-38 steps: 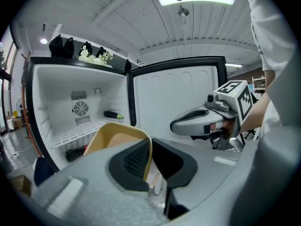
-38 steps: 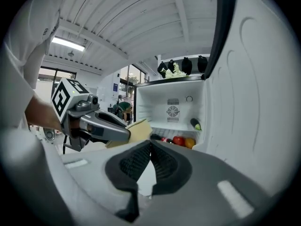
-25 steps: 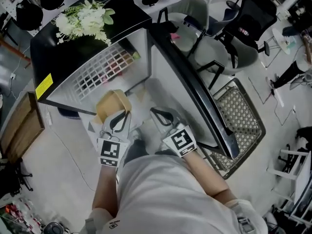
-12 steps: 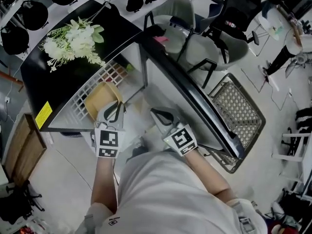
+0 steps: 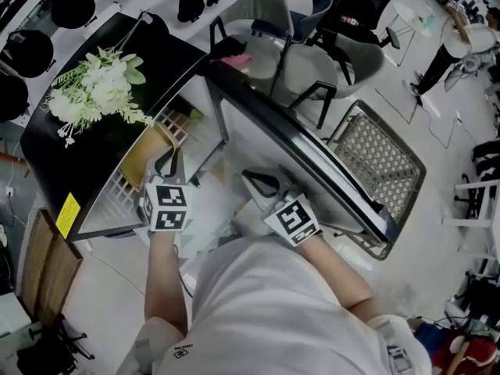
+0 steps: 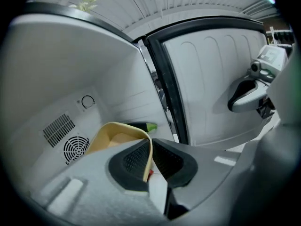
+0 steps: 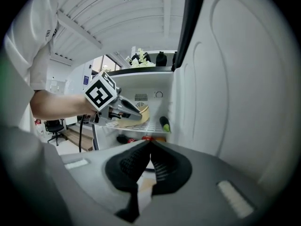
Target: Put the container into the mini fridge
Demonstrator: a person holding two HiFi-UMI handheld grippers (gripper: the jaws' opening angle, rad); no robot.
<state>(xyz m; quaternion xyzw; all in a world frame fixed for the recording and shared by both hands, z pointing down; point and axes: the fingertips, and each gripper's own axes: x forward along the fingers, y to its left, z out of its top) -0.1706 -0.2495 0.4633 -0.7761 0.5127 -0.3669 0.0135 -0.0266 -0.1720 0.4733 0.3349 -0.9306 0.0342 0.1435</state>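
The tan container point(image 5: 150, 142) is inside the open black mini fridge point(image 5: 86, 158), over its white wire shelf point(image 7: 143, 125). My left gripper point(image 5: 166, 161) is shut on the container's thin rim point(image 6: 149, 153), which runs between its dark pads. The container's open bowl point(image 6: 116, 134) points toward the fridge's back wall and fan vent point(image 6: 75, 148). I cannot tell whether it rests on the shelf. My right gripper point(image 5: 250, 178) hangs lower, beside the white inner face of the fridge door point(image 5: 305, 158). Its jaws point(image 7: 150, 145) are shut with nothing between them.
A dark eggplant with a green end point(image 7: 164, 124) lies on the shelf's right side, close to the container. Red items point(image 7: 146, 138) sit below the shelf. White flowers point(image 5: 92, 92) lie on the fridge top. Chairs point(image 5: 312, 53) and a wire basket point(image 5: 376, 161) stand beyond the door.
My left gripper has carried the container forward from in front of the fridge to over the wire shelf inside. The right gripper has stayed near the door.
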